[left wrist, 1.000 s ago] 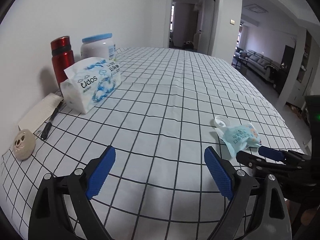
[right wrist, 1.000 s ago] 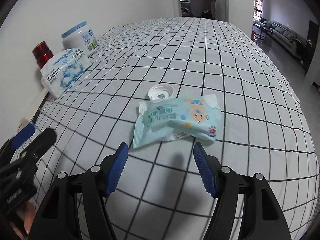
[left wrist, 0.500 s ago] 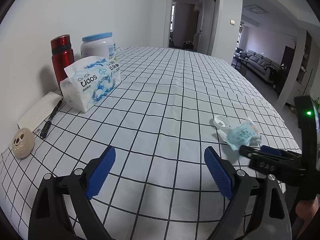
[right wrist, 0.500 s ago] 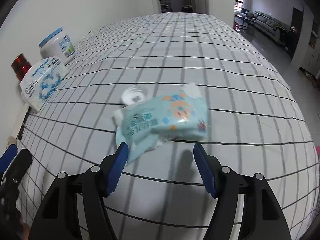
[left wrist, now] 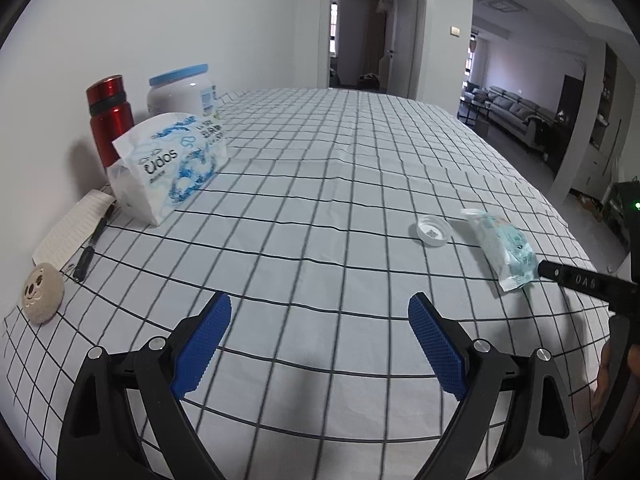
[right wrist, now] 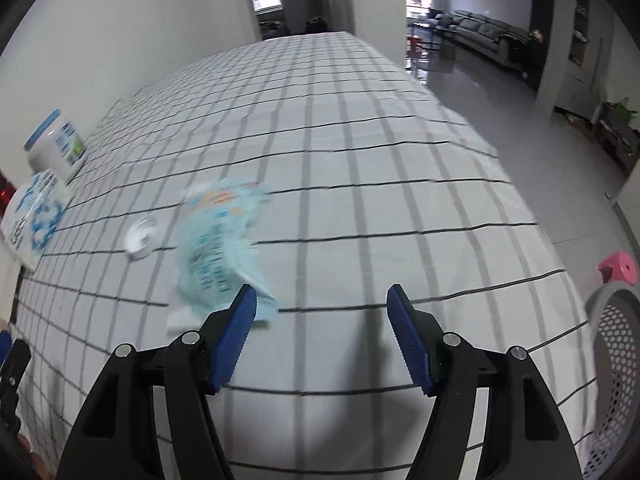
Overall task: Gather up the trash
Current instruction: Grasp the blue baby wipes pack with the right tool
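Observation:
A pale blue snack wrapper (left wrist: 506, 248) lies on the checked tablecloth near the table's right edge, with a white bottle cap (left wrist: 434, 231) just left of it. In the right wrist view the wrapper (right wrist: 216, 248) is blurred. Its near corner sits at the left fingertip of my right gripper (right wrist: 322, 300), which is open over bare cloth. The cap (right wrist: 142, 236) lies further left. One black finger (left wrist: 576, 280) of the right gripper touches the wrapper's near end in the left wrist view. My left gripper (left wrist: 320, 312) is open above the cloth and holds nothing.
A tissue pack (left wrist: 172, 164), a red bottle (left wrist: 110, 120), a white jar (left wrist: 182, 90), a notepad (left wrist: 72, 232), a pen (left wrist: 90, 248) and a small round figure (left wrist: 42, 298) line the wall side. A grey mesh basket (right wrist: 616, 360) and a pink stool (right wrist: 619, 268) stand off the table's right edge.
My right gripper swung to the right and rolled; the wrapper turned lengthwise and now lies left of its fingers instead of ahead between them. The left gripper stayed put.

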A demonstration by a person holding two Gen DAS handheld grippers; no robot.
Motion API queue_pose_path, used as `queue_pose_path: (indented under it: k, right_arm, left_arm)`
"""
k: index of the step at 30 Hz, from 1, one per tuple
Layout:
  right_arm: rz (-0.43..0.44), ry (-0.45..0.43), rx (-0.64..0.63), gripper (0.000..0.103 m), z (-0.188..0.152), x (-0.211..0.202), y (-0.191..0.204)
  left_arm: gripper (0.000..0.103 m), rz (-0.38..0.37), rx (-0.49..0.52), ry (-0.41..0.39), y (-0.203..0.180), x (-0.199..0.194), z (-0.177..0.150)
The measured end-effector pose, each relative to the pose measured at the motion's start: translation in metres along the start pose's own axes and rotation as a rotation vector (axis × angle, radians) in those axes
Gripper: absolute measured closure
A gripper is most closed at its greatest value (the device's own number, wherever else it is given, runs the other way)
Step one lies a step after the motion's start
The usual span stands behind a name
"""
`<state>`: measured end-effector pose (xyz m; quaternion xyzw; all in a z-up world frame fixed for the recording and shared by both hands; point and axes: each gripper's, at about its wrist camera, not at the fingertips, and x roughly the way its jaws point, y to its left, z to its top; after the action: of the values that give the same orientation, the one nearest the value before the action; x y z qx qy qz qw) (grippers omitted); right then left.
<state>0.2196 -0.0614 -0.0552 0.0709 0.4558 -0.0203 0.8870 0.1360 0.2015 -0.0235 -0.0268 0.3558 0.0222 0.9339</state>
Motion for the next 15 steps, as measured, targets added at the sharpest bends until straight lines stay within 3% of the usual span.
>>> queue_pose_path:
  k: [5, 15]
  right_arm:
    - [0.041, -0.025, -0.002, 0.038, 0.000, -0.013, -0.006]
    - [0.151, -0.005, -0.175, 0.037, 0.008, -0.008, 0.050]
  left_arm:
    - [0.015, -0.024, 0.024, 0.008, -0.013, -0.001, 0.004]
    - [0.015, -0.025, 0.030, -0.003, -0.031, 0.005, 0.025]
